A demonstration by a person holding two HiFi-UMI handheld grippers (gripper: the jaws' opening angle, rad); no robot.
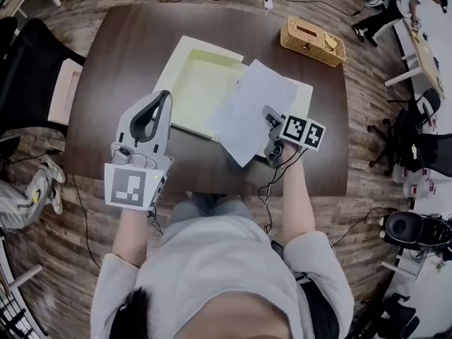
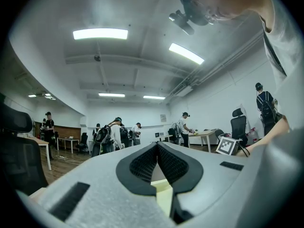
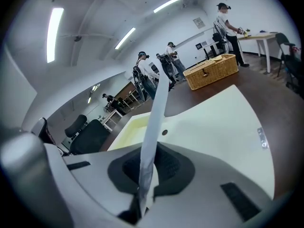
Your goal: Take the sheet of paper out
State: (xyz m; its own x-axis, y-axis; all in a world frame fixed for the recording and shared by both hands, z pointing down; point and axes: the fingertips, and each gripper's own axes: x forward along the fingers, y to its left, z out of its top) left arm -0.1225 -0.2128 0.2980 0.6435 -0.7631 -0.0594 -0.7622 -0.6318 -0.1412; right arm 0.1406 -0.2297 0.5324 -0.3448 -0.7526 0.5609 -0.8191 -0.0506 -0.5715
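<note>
A white sheet of paper (image 1: 251,108) hangs tilted above an open pale yellow folder (image 1: 194,83) on the brown table (image 1: 127,41). My right gripper (image 1: 270,119) is shut on the sheet's lower right edge. In the right gripper view the sheet (image 3: 154,122) stands edge-on between the pads, with the folder (image 3: 213,122) spread out beneath it. My left gripper (image 1: 167,96) is raised by the folder's left edge, its tips together and nothing in them. In the left gripper view a strip of the folder (image 2: 163,194) shows below the closed tips of the left gripper (image 2: 156,145).
A wicker basket (image 1: 312,41) stands at the table's far right corner, also seen in the right gripper view (image 3: 211,71). A black office chair (image 1: 28,69) is at the table's left side. Several people stand at desks in the room behind.
</note>
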